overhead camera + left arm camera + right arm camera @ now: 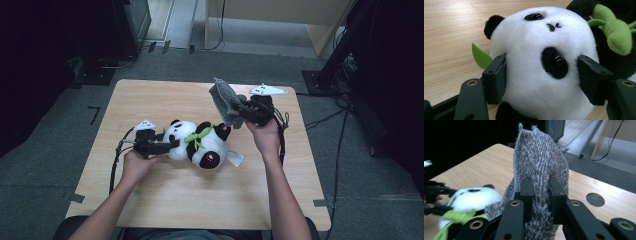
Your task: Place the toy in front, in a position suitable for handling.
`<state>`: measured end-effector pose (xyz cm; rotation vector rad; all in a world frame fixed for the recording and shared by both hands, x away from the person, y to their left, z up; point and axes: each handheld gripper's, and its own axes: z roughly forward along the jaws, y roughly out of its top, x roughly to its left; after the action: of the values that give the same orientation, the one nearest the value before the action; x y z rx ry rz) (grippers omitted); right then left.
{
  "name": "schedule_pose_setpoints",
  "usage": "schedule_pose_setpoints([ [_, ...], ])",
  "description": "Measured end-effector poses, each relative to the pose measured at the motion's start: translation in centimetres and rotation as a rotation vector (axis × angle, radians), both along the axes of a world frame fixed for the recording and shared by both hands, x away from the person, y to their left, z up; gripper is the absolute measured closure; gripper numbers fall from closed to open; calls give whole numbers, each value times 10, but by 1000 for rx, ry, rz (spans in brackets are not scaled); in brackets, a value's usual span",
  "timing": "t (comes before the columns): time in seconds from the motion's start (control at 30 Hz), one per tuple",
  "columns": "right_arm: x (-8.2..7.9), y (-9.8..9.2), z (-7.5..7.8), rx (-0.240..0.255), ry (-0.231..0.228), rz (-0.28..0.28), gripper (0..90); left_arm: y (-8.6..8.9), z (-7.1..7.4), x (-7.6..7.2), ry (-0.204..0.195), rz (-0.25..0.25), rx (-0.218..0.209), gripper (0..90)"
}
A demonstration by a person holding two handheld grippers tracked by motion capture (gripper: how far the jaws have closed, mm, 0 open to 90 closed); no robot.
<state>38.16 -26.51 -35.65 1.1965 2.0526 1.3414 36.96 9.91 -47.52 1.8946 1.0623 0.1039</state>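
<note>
1. The left gripper [167, 145] clamps the plush panda's [200, 142] white head between its jaws; the panda lies on the wooden table [165, 200].
2. The right gripper [239, 113] pinches a grey shaggy cloth [226, 101] above its jaws, lifted off the table, just beyond the panda.

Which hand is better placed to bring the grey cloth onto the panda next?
Right. The right gripper is already shut on the grey cloth, lifted just beyond the panda. The left gripper is occupied, clamped on the panda's head, steadying it.
</note>
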Motion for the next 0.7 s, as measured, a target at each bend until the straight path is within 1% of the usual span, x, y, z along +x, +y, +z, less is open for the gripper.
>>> schedule_pose_setpoints([
  [0.03,-4,-1,1,7,6,3,778,0,0,0,2,0,2,315],
  [0.1,-12,-3,2,3,19,14,777,0,1,1,7,-1,5,316],
  [0.2,-26,-5,0,-12,16,24,775,0,1,0,9,-2,6,316],
  [0.3,-37,-5,-7,-6,22,45,769,-1,1,0,7,-2,6,315],
  [0.33,-39,-3,-11,-16,24,54,768,0,1,1,7,-4,6,315],
  [0.37,-41,-1,-15,-27,38,62,768,0,1,1,7,-2,4,315],
  [0.4,-42,1,-21,-45,51,69,767,0,1,0,6,-3,6,315],
  [0.47,-43,5,-34,-59,87,98,760,-1,1,0,4,-3,7,315],
  [0.53,-42,7,-45,-54,92,114,748,-1,1,0,5,-2,6,315],
  [0.6,-38,9,-54,-41,120,121,691,-1,1,0,3,-2,7,316],
  [0.67,-34,12,-63,-50,151,126,668,-1,1,0,0,-1,8,316],
  [0.7,-33,13,-66,-58,148,125,639,-1,1,0,2,0,7,316],
])
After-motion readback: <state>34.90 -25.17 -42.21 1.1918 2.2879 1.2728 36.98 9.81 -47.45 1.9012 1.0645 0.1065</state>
